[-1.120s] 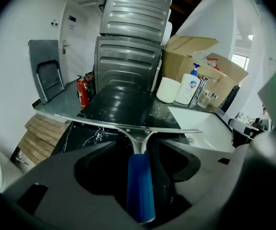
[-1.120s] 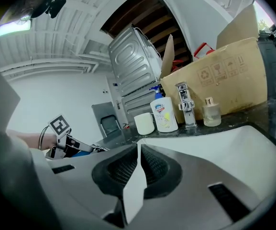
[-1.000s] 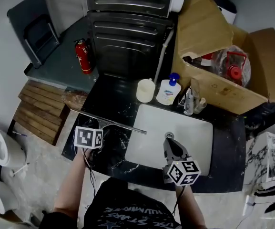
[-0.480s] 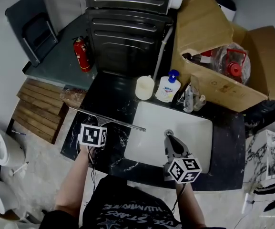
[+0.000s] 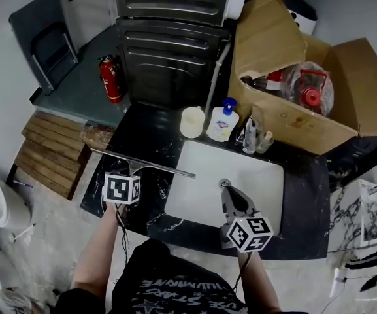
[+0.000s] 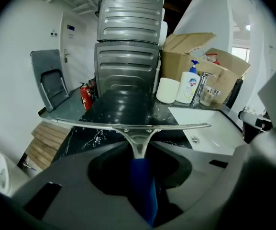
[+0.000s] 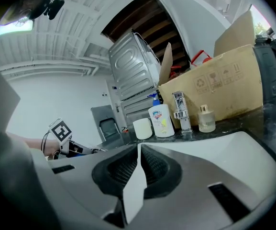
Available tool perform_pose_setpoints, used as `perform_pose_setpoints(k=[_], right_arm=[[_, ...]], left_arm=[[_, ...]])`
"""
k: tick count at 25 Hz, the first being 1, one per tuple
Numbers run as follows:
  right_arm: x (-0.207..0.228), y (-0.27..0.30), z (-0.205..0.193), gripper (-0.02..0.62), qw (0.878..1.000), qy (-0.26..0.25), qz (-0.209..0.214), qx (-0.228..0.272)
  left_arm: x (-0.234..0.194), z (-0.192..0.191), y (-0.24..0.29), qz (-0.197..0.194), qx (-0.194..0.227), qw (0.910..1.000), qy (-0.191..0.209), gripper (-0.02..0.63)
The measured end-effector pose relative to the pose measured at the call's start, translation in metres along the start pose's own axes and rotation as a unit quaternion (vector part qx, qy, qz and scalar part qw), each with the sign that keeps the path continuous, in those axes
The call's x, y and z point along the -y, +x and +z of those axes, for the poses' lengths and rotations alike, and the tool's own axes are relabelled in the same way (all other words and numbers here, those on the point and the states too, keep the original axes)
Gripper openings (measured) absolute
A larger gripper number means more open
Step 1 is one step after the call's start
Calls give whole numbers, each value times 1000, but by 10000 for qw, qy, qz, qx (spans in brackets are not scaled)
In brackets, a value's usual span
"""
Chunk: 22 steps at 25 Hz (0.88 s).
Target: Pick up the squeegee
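Note:
The squeegee (image 5: 146, 164) lies across the black marble counter (image 5: 155, 133), its long metal blade reaching from the counter's left end to the sink's left rim. In the left gripper view the blade (image 6: 133, 126) runs crosswise ahead and the blue handle (image 6: 142, 186) sits between the jaws. My left gripper (image 5: 132, 174) is closing, its jaws pressed on that handle (image 6: 140, 150). My right gripper (image 5: 227, 191) hovers over the white sink (image 5: 253, 175) with nothing in it; its jaws (image 7: 138, 148) meet along a thin line, shut.
Behind the sink stand a white cup (image 5: 192, 122), a soap pump bottle (image 5: 219, 122), a faucet (image 5: 248, 135) and a small jar. An open cardboard box (image 5: 293, 120) fills the back right. A red fire extinguisher (image 5: 112, 78) and a metal appliance (image 5: 168, 51) stand beyond the counter.
The view has shifted slightly. My left gripper stays at the squeegee's handle and the right one stays over the sink; neither has visibly travelled.

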State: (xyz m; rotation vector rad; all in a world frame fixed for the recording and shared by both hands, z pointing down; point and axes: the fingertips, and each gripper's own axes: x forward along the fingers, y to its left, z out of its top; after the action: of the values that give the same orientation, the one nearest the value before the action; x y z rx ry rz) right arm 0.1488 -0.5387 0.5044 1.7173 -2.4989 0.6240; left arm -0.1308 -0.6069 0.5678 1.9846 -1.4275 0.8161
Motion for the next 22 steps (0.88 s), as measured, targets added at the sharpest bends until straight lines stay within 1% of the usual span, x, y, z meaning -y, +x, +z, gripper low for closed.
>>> perform_pose_setpoints(k=[4,10,12,17,22], right_arm=[[-4,-15,5,49,9999,-51,106,52],[-16,-46,13,49,9991,-186,362,156],[-21,-56,13,49,9983,-257,490,171],[-32,-79,7,49,9960,-438,762,132],[-39,-93,-3,49,9956,-379,855,113]], left_arm=[[7,4,-27,164,315,9994,37,140],[24,-1,-81,368,861,9955,-124,140],[31,-7,-99,390,1025,9937,-223,138],[41,-31,-140,407,1343,9882,-619,138],[45,-52,-159,430,1436,9860,-732,140]])
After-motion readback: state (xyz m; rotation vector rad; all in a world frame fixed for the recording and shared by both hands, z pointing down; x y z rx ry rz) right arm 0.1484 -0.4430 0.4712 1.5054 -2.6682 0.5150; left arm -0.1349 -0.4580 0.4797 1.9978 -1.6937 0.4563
